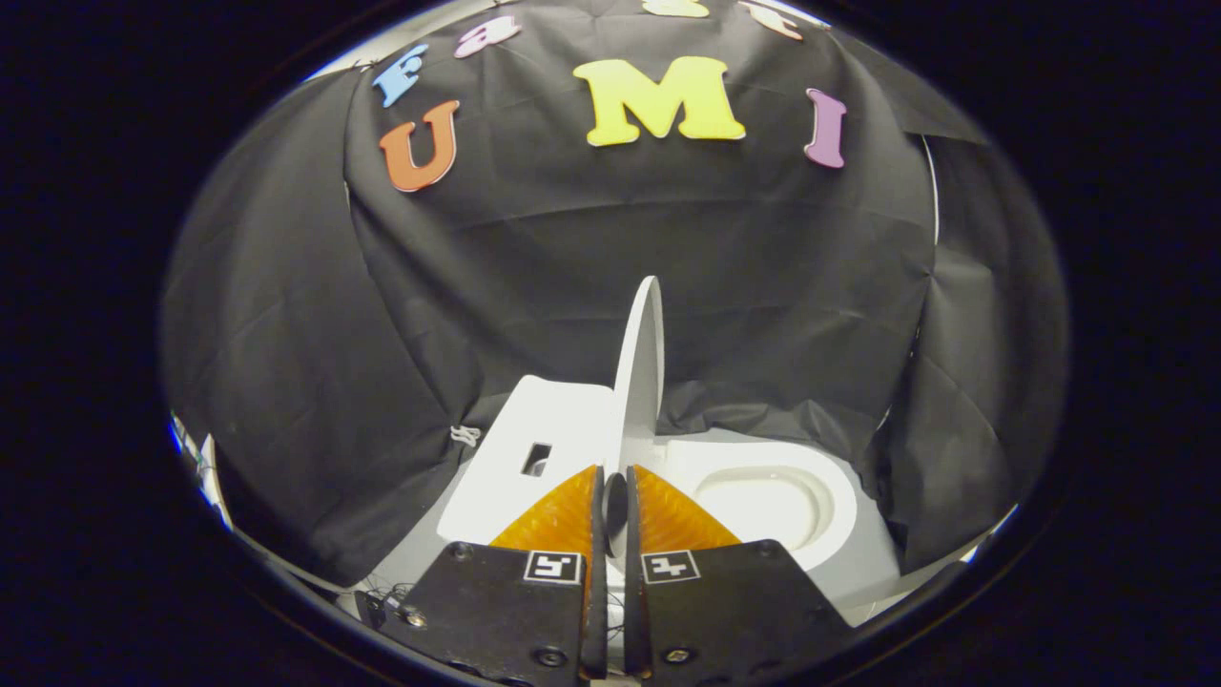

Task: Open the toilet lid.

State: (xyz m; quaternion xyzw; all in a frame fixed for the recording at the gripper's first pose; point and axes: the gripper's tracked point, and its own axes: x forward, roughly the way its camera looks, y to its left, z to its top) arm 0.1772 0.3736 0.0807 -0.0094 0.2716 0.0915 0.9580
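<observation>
Toilet lid (641,358), white and thin, stands raised on edge, rising straight up from between the tips of the claw (615,487) and seen edge-on against the black cloth wall (763,286). The claw's two orange ribbed fingers (558,515) are drawn close together on either side of the lid's lower edge; a dark round pad shows in the narrow gap between them, and both fingers appear to press on the lid. Each finger's black mount carries a small square black-and-white marker (553,567); no readable writing appears on either.

Just ahead and to the right of the claw lies the toilet seat (839,496), a white ring around the open bowl (763,501); the bowl's pale interior shows nothing in it. To the left of the lid, beside the left finger, sits the white tank top (534,429), a flat slab with a small rectangular cut-out (536,459). The toilet's grey base (873,568) spreads beyond the right finger. Black cloth drapes behind and to both sides of the toilet.
</observation>
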